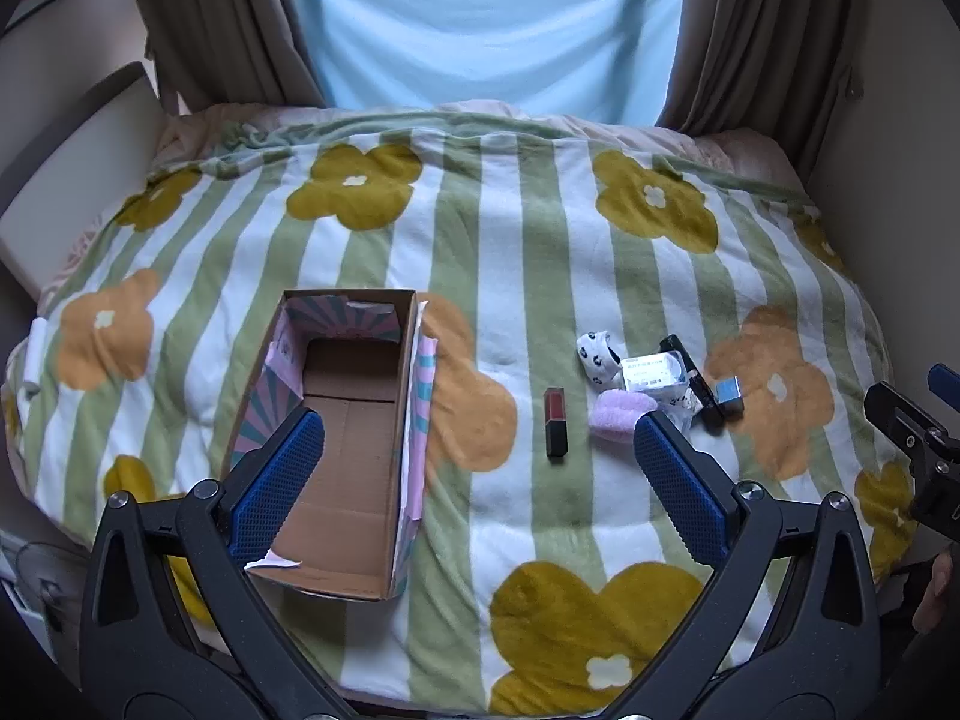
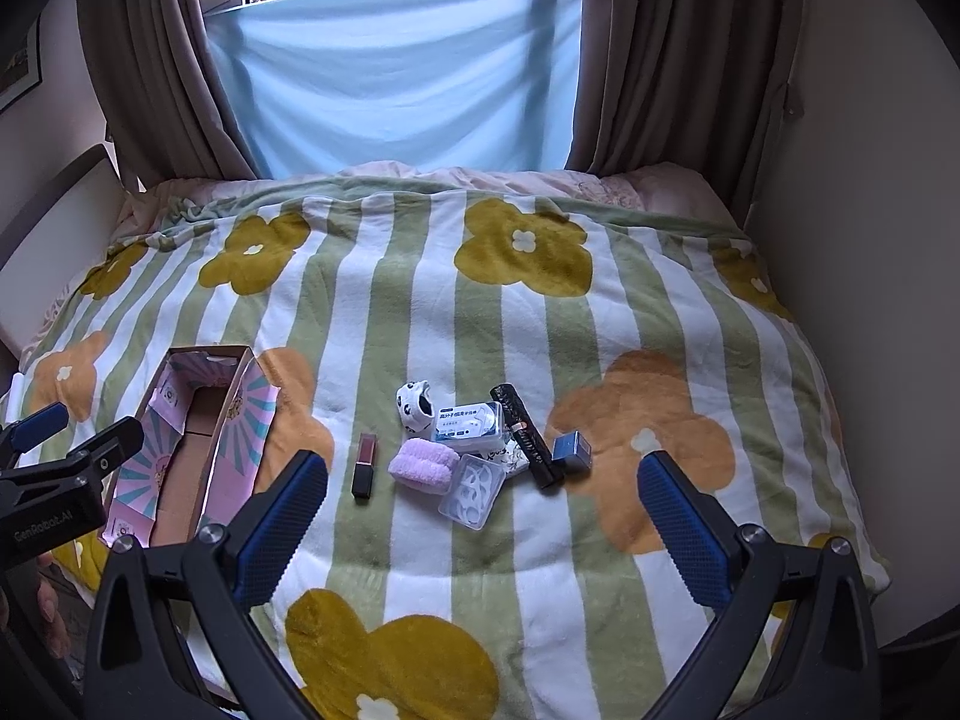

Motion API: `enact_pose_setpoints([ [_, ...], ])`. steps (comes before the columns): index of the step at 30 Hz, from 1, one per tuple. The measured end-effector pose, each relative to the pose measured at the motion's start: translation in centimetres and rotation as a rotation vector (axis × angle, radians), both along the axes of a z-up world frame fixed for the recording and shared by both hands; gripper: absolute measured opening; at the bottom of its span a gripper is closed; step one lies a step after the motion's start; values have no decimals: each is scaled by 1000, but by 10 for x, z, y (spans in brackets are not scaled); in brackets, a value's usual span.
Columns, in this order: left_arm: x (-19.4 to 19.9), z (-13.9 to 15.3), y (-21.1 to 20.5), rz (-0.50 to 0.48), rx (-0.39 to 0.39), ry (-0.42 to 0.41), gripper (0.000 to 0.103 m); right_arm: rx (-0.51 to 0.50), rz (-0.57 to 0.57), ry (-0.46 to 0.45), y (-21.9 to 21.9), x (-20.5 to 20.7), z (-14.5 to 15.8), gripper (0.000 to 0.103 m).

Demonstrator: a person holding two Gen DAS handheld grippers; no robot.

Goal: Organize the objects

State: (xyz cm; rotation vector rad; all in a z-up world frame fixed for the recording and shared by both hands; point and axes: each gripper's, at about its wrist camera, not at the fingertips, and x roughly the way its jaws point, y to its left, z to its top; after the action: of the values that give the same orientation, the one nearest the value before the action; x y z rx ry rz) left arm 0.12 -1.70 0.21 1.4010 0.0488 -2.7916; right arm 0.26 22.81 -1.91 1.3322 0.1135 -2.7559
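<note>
Between your right gripper's (image 2: 480,516) wide jaws lies the small pile; your left gripper (image 1: 477,468), also wide, hovers beside the empty box (image 1: 336,450). Take the lone lipstick (image 2: 364,464) first, pinching across its narrow sides.

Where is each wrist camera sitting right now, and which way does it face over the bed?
Left wrist: behind the open left gripper, facing the window across the blanket, above the cardboard box; the right gripper shows at the right edge.
Right wrist: behind the open right gripper, facing the same way, above the small items; the left gripper shows at the left edge.
Shared: box, lipstick, purple puff.
</note>
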Motion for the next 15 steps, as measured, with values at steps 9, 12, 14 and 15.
enact_pose_setpoints([
  [9,-3,-5,1,-6,-8,-17,102,0,0,-2,2,-1,-1,102],
  [12,-4,-7,1,-11,-8,-21,102,0,-1,-5,2,-2,-4,102],
  [14,-4,-8,1,-10,-10,-21,102,-1,-2,-4,3,-2,-4,102],
  [15,-4,-7,1,-8,-9,-19,102,-1,-2,-4,2,-2,-4,102],
])
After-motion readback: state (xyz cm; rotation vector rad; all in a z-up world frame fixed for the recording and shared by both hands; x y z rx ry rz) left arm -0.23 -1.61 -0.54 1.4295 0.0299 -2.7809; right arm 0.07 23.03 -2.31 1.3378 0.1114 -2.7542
